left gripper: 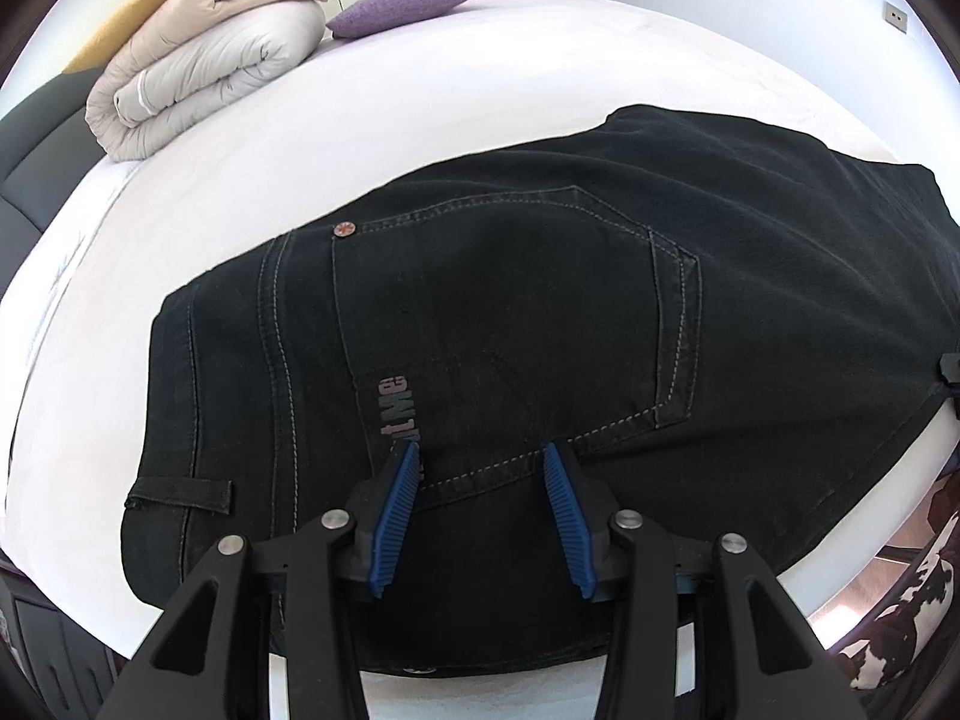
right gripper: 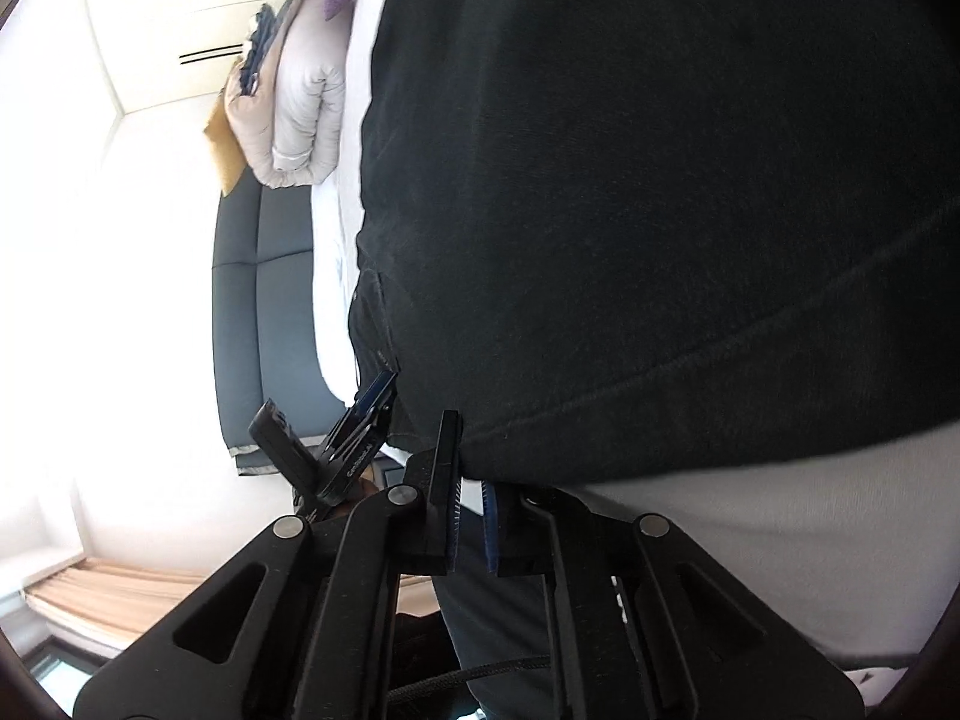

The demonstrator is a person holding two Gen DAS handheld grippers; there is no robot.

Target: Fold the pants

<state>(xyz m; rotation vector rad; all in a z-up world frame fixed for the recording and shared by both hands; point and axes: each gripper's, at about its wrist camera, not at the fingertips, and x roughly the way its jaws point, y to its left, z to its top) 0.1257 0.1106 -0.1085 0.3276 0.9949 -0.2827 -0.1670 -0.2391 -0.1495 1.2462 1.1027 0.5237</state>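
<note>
Black jeans lie on the white bed, back pocket up, waistband at the left. My left gripper is open, its blue pads just above the pocket's lower seam, holding nothing. In the right wrist view the jeans fill the frame, rolled sideways. My right gripper is nearly shut, pads pinched on the pants' edge at the bed's side. The left gripper shows in the right wrist view, at the left of the fabric. The right gripper's tip peeks in at the right edge of the left wrist view.
A folded beige duvet and a purple cushion sit at the far end of the bed. A dark padded headboard runs along one side. A cow-pattern rug lies on the floor at the right.
</note>
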